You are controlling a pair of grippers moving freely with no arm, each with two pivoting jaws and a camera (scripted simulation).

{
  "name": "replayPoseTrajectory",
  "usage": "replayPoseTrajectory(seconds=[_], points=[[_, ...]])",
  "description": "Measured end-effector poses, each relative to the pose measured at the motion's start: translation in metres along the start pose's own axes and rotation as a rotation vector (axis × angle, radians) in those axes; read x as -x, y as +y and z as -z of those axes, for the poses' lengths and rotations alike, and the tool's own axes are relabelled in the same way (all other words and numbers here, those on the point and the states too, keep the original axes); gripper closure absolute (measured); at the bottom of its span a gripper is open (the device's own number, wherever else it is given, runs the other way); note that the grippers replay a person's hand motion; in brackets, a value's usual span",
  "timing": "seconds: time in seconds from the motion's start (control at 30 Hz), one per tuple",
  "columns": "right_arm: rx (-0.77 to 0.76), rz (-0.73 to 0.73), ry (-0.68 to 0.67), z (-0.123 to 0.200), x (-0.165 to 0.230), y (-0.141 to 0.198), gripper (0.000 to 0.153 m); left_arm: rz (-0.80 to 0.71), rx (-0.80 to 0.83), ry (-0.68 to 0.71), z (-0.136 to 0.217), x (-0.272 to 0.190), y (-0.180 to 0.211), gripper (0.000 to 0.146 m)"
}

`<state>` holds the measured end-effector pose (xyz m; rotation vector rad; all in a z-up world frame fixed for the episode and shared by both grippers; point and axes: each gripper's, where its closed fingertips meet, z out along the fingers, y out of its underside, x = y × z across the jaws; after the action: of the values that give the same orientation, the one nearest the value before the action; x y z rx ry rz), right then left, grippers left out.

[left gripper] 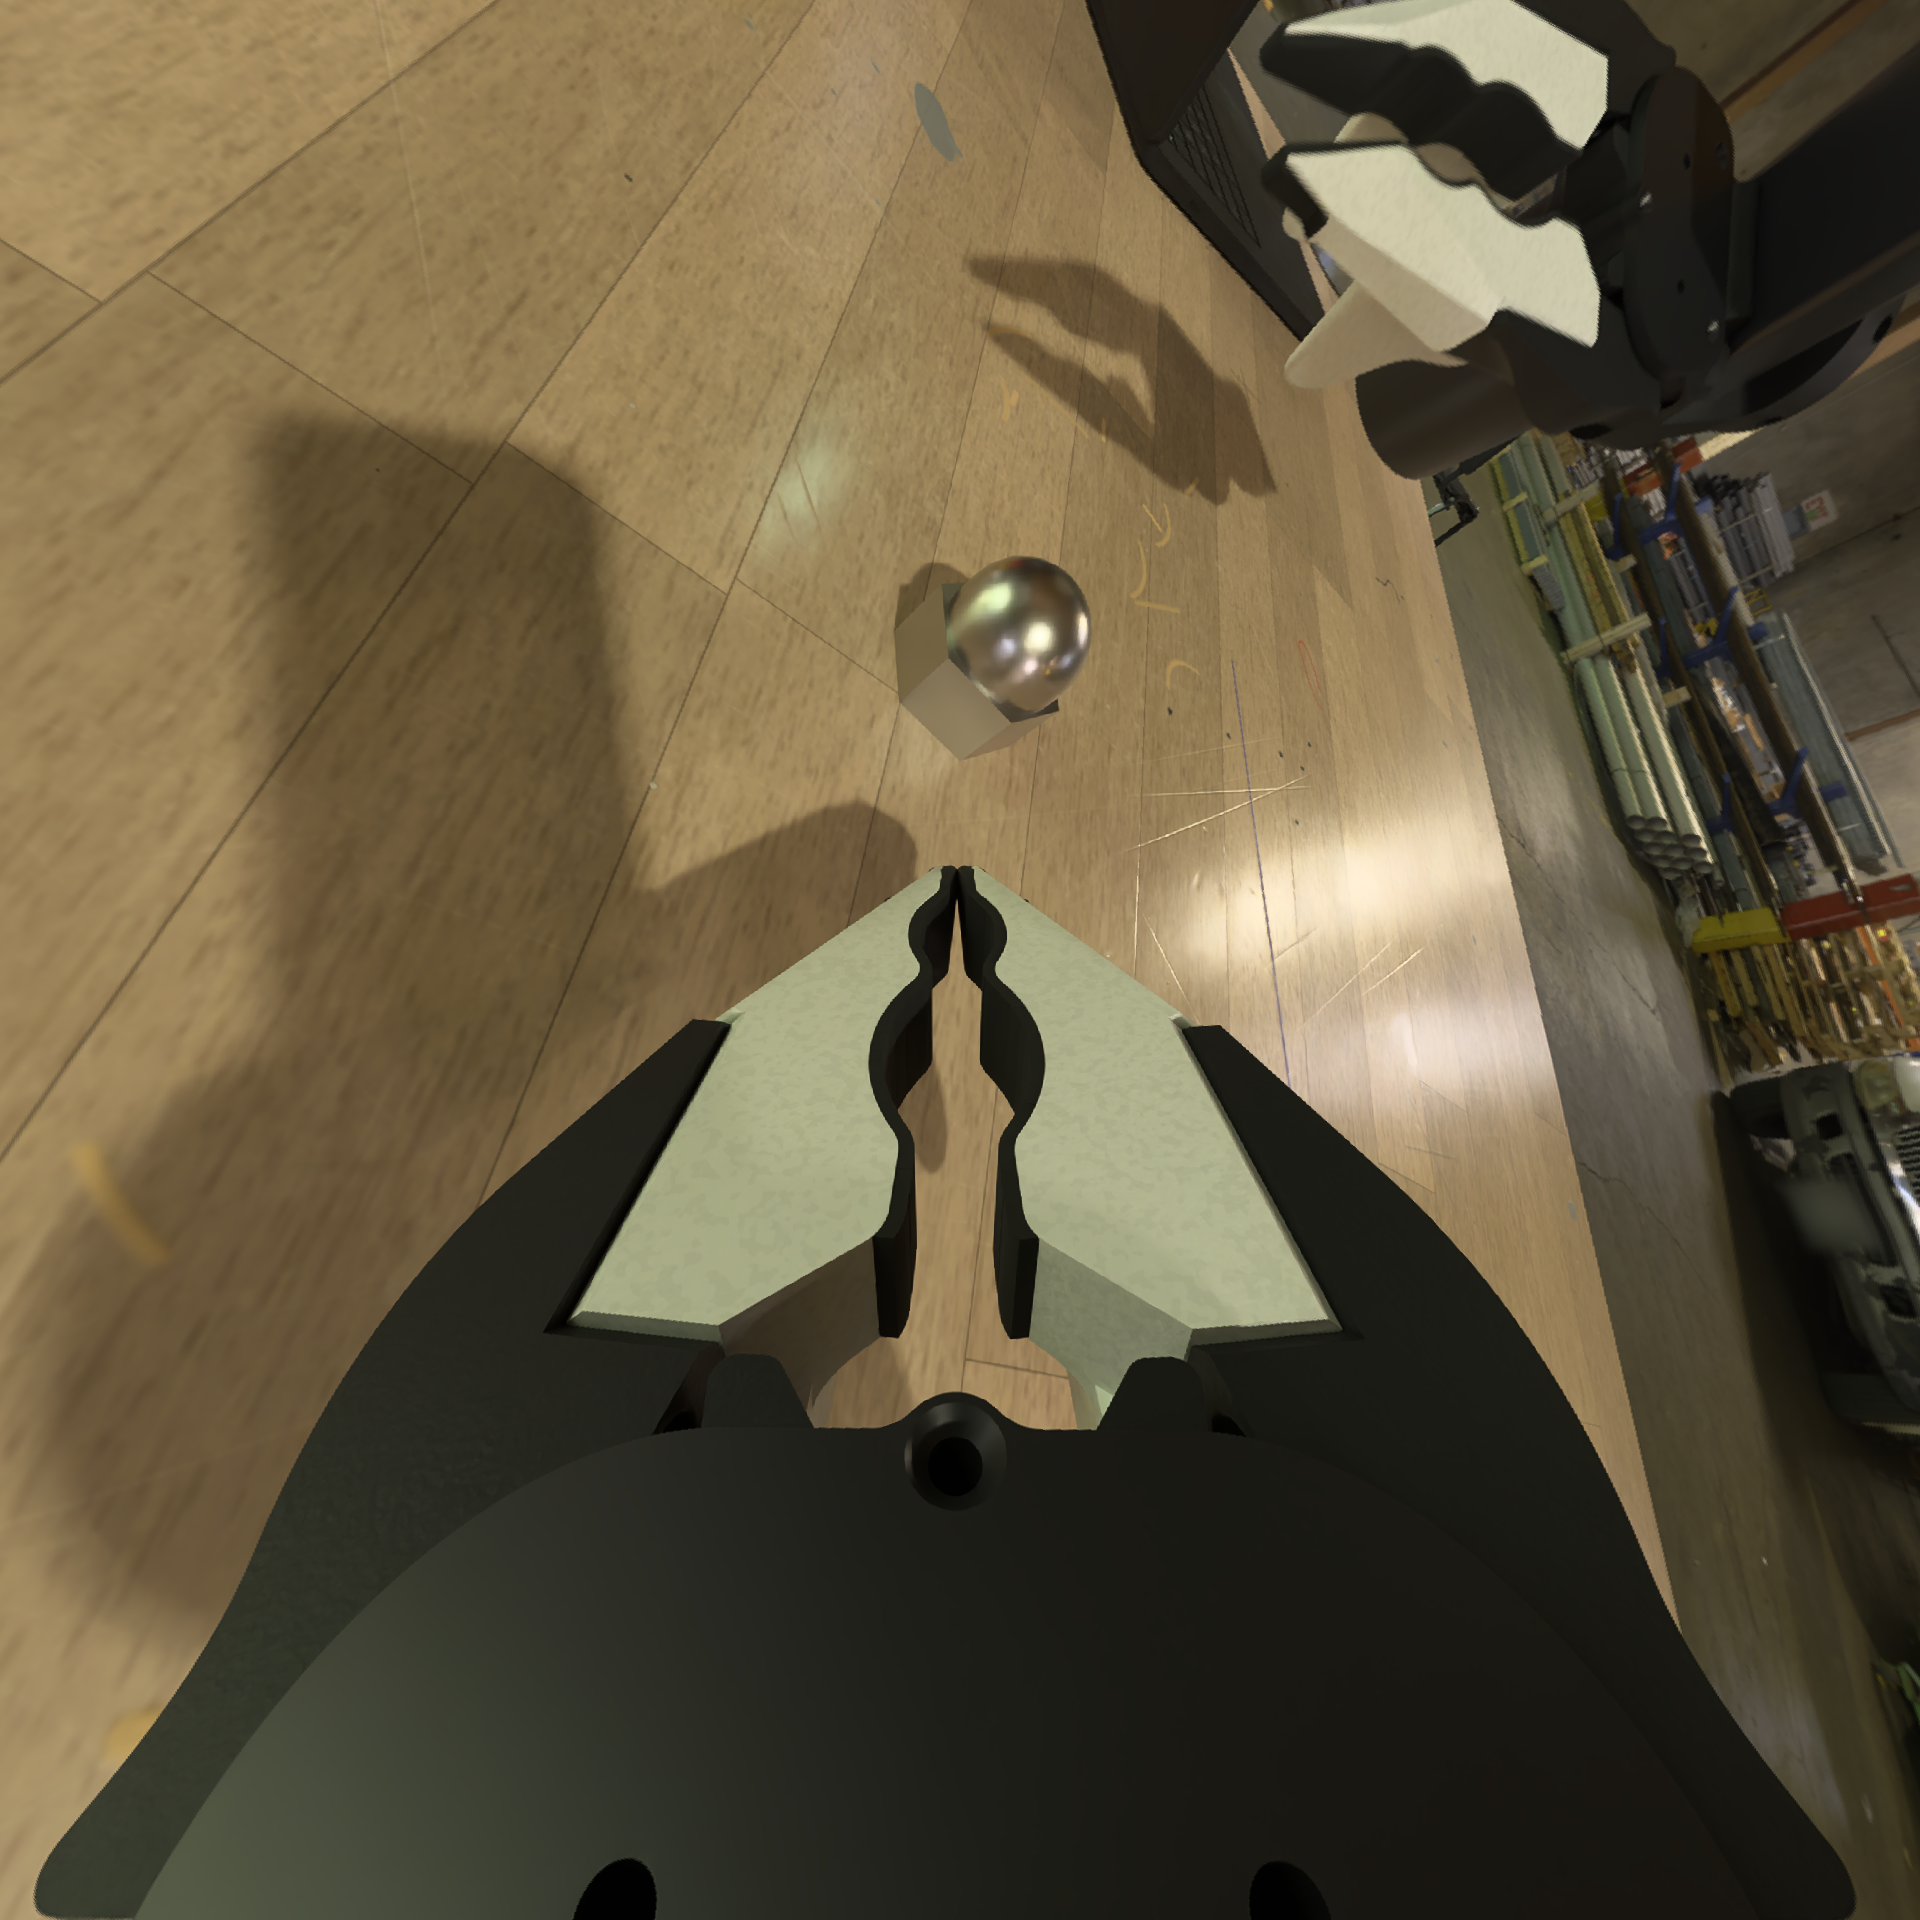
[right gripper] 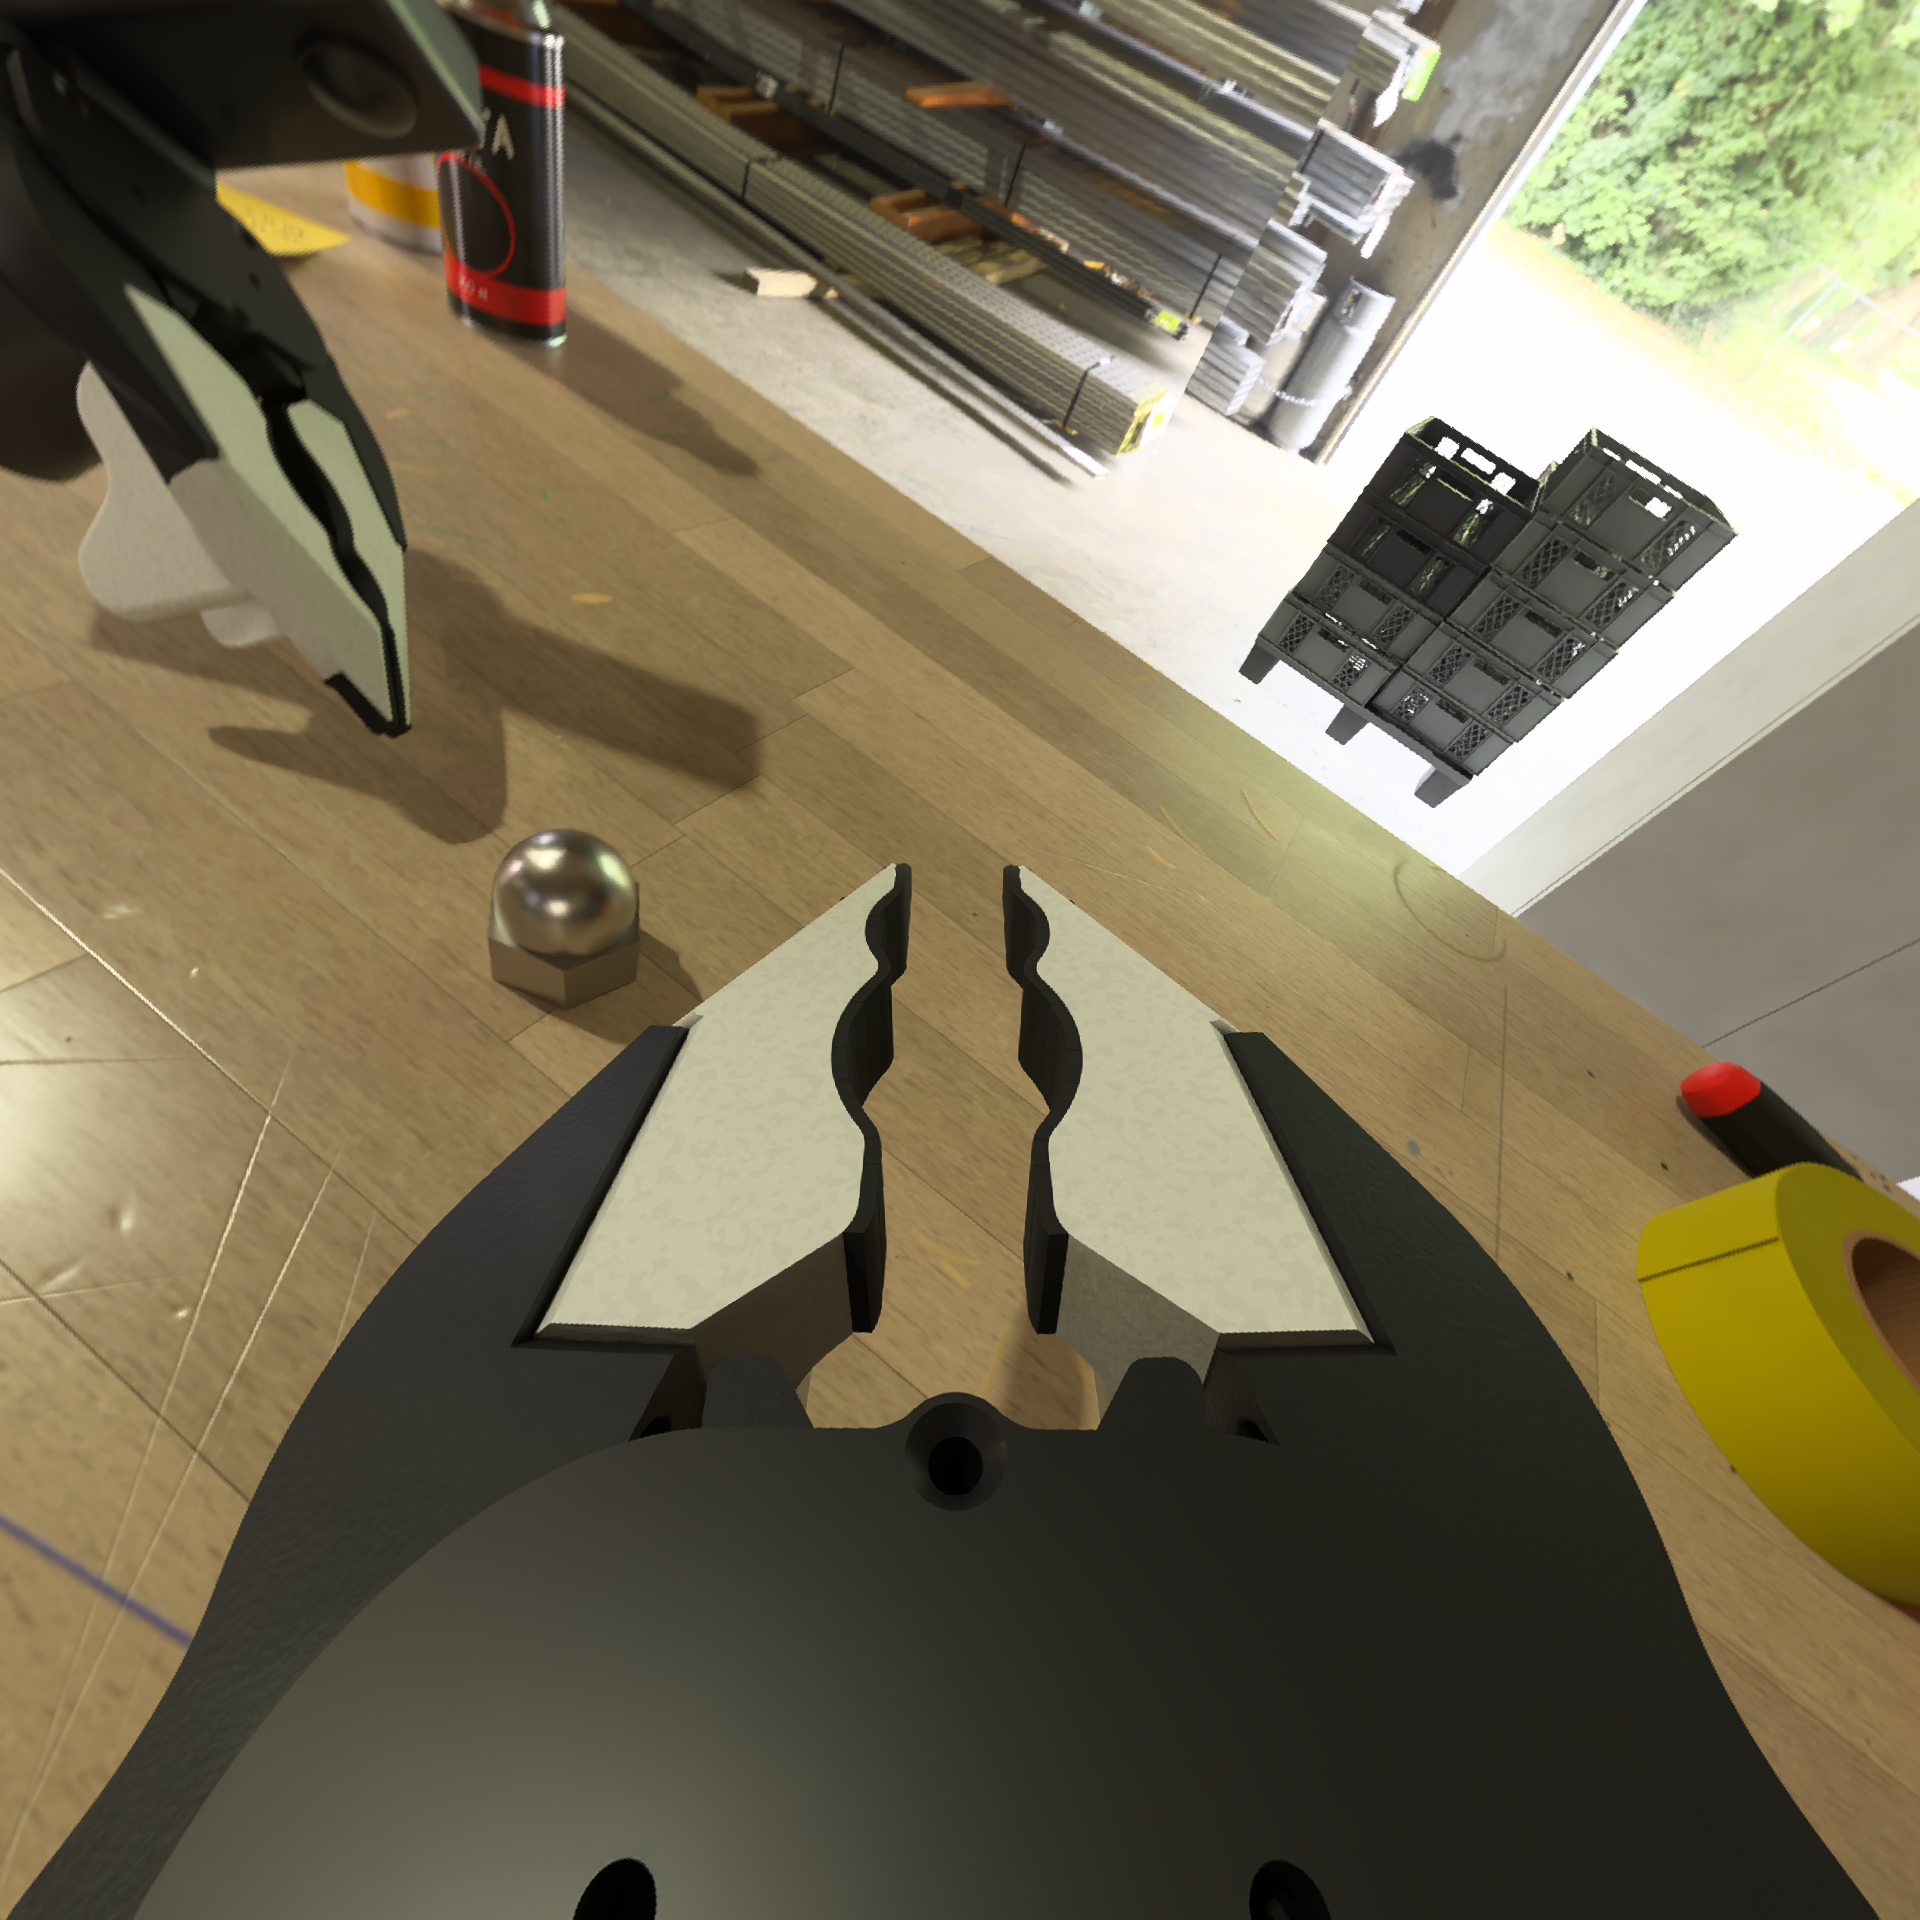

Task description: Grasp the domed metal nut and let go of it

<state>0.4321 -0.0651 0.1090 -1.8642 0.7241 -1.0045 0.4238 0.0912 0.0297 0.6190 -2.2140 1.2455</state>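
Observation:
The domed metal nut (left gripper: 995,655) stands upright on the wooden table (left gripper: 416,520), shiny dome on a hexagonal base. My left gripper (left gripper: 956,875) is shut and empty, its tips a short way in front of the nut and above the table. In the right wrist view the nut (right gripper: 564,920) sits left of my right gripper (right gripper: 956,881), which is open and empty, with the nut outside its jaws. The left gripper also shows in the right wrist view (right gripper: 387,717), hovering beyond the nut. The right gripper also shows in the left wrist view (left gripper: 1314,281), far right.
A black and red can (right gripper: 507,197) and a white and yellow container (right gripper: 393,203) stand at the far table edge. A yellow tape roll (right gripper: 1787,1361) and a red-capped black tool (right gripper: 1745,1117) lie at right. A dark laptop-like object (left gripper: 1216,156) lies near the right gripper.

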Motion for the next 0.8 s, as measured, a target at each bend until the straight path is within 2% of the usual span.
replayPoseTrajectory(seconds=[0.13,0.3,0.4,0.53,0.67,0.8], points=[[-0.029,-0.075,-0.016,0.010,-0.016,0.003,0.134,-0.010,-0.028,-0.022,0.003,0.001,-0.005,0.145],[0.106,-0.050,-0.228,0.016,0.005,0.039,0.141,-0.171,-0.084,-0.218,0.008,0.001,-0.020,0.116],[0.161,0.103,-0.269,0.011,0.023,0.059,0.151,-0.305,-0.099,-0.324,-0.003,-0.008,-0.029,0.100],[0.218,0.323,-0.255,-0.002,0.039,0.071,0.153,-0.479,-0.029,-0.455,-0.030,-0.019,-0.032,0.082],[0.218,0.368,-0.243,-0.012,0.045,0.070,0.153,-0.621,0.054,-0.589,-0.047,-0.021,-0.034,0.080],[0.197,0.306,-0.267,-0.013,0.046,0.070,0.153,-0.642,0.092,-0.629,-0.059,-0.021,-0.034,0.084]])
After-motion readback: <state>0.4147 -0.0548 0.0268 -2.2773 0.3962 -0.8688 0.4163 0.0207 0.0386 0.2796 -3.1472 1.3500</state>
